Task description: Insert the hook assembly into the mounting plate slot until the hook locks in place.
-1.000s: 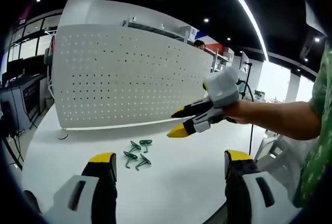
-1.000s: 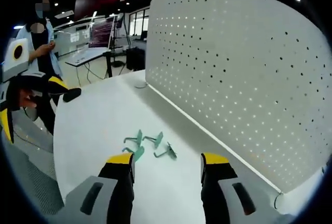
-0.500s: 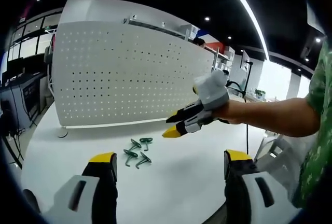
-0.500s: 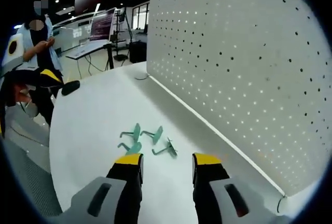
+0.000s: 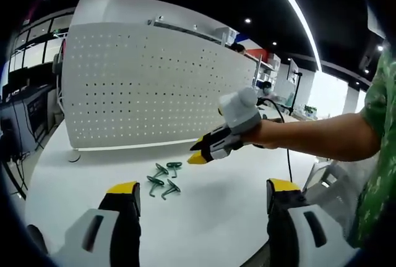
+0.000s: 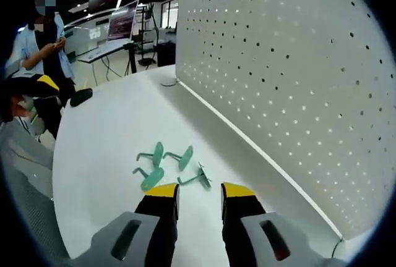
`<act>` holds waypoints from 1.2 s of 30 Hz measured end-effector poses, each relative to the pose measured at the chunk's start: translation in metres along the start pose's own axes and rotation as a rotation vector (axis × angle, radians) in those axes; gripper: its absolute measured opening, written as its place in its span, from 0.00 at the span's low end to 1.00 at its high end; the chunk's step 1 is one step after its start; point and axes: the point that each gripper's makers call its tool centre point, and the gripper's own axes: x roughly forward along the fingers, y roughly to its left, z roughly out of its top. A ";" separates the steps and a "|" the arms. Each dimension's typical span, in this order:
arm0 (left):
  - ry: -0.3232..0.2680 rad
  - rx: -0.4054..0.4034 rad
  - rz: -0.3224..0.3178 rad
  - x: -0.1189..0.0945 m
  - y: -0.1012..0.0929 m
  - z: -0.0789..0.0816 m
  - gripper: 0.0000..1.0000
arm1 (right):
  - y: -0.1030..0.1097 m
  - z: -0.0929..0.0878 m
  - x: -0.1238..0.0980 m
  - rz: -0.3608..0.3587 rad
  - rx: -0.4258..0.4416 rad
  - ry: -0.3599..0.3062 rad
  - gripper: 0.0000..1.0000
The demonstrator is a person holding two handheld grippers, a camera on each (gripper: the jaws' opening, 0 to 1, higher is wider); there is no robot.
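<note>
While four green hooks (image 5: 163,180) lie in a loose cluster on the white table (image 5: 74,186), not far from the foot of the upright white pegboard (image 5: 148,88) that stands along the table's far edge, the right gripper (image 5: 199,154) hangs just above them in the left gripper view, held by a person's hand (image 5: 263,134) on a bare forearm, its yellow-tipped jaws close together with only a narrow gap and nothing between them. From the right gripper view the same hooks (image 6: 166,165) sit right beyond the right gripper (image 6: 199,191), one of them almost touching the tips, and the jaws stand a little apart, gripping nothing. The pegboard (image 6: 291,81) rises along the right of that view, its base meeting the table (image 6: 99,131). At the bottom of the left gripper view the left gripper (image 5: 201,193) has its jaws spread wide and empty, well back from the hooks toward the table's near edge. Beyond the table's far-left side in the right gripper view a person (image 6: 38,38) in a pale top stands
</note>
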 end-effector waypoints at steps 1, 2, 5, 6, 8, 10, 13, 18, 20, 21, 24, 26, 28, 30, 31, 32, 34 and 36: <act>0.001 0.000 -0.001 0.000 0.000 0.000 0.86 | 0.000 -0.001 0.002 0.003 -0.003 0.006 0.25; 0.003 0.001 -0.002 0.001 0.000 -0.001 0.86 | 0.000 -0.002 0.002 0.004 -0.005 0.007 0.24; 0.007 0.000 -0.003 0.002 -0.001 -0.002 0.86 | -0.002 -0.003 0.008 0.005 -0.009 0.008 0.24; 0.008 -0.001 -0.003 0.003 -0.001 -0.002 0.86 | -0.003 -0.004 0.009 0.005 -0.010 0.010 0.23; 0.012 0.000 -0.004 0.003 -0.001 -0.003 0.86 | -0.004 -0.005 0.011 0.007 -0.013 0.015 0.21; 0.014 -0.001 -0.003 0.004 0.000 -0.004 0.86 | -0.004 -0.006 0.014 0.008 -0.023 0.018 0.20; 0.016 -0.003 0.001 0.004 0.001 -0.004 0.86 | -0.006 -0.008 0.018 0.009 -0.023 0.025 0.19; 0.020 -0.007 0.003 0.004 0.003 -0.005 0.86 | -0.006 -0.012 0.023 0.013 -0.026 0.036 0.18; 0.022 -0.006 0.003 0.005 0.003 -0.006 0.85 | -0.006 -0.012 0.025 0.014 -0.025 0.038 0.18; 0.022 -0.007 0.002 0.005 0.003 -0.006 0.85 | -0.006 -0.012 0.026 0.015 -0.026 0.038 0.17; 0.026 -0.006 0.002 0.006 0.003 -0.006 0.85 | -0.007 -0.013 0.030 0.015 -0.029 0.041 0.16; 0.028 -0.007 0.002 0.007 0.003 -0.007 0.85 | -0.008 -0.013 0.033 0.015 -0.035 0.043 0.15; 0.029 -0.007 0.003 0.007 0.004 -0.007 0.85 | -0.009 -0.014 0.036 0.016 -0.035 0.048 0.15; 0.030 -0.009 0.004 0.007 0.004 -0.007 0.85 | -0.009 -0.014 0.038 0.018 -0.034 0.051 0.15; 0.031 -0.009 0.003 0.007 0.004 -0.008 0.85 | -0.009 -0.014 0.038 0.018 -0.034 0.051 0.14; 0.032 -0.010 0.004 0.007 0.005 -0.008 0.85 | -0.008 -0.014 0.039 0.019 -0.034 0.053 0.14; 0.034 -0.011 0.003 0.007 0.005 -0.009 0.85 | -0.008 -0.015 0.040 0.019 -0.036 0.054 0.14; 0.036 -0.012 0.004 0.007 0.005 -0.009 0.85 | -0.008 -0.016 0.042 0.021 -0.037 0.058 0.13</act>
